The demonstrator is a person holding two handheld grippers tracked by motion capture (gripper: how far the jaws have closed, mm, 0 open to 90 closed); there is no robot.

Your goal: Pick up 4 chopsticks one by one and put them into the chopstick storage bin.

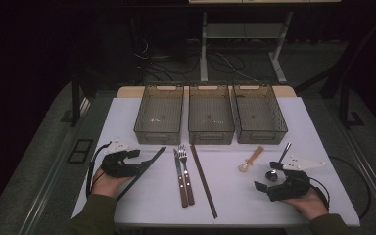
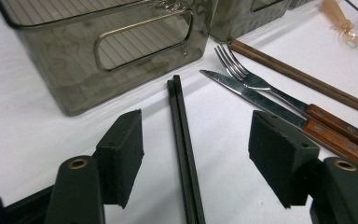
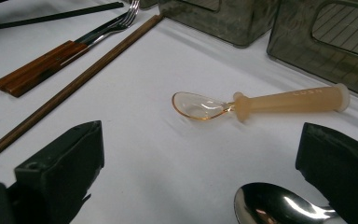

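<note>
My left gripper point(image 1: 138, 163) is open at the table's left, low over a pair of black chopsticks point(image 1: 147, 166) that lie slanted on the white table. In the left gripper view point(image 2: 198, 154) the black chopsticks point(image 2: 182, 140) run between the two pads, and neither pad touches them. My right gripper point(image 1: 267, 175) is open at the right, with nothing between its fingers. In the right gripper view point(image 3: 205, 168) a metal spoon point(image 3: 279, 205) lies just inside the right pad, and an amber plastic spoon point(image 3: 261, 103) lies farther ahead.
Three smoky plastic bins point(image 1: 159, 132) point(image 1: 210, 133) point(image 1: 262, 133) stand in a row at the back. In the middle lie a wooden-handled knife point(image 1: 179, 178), a fork point(image 1: 187, 176) and brown chopsticks point(image 1: 203, 181). The table's front edge is close to both hands.
</note>
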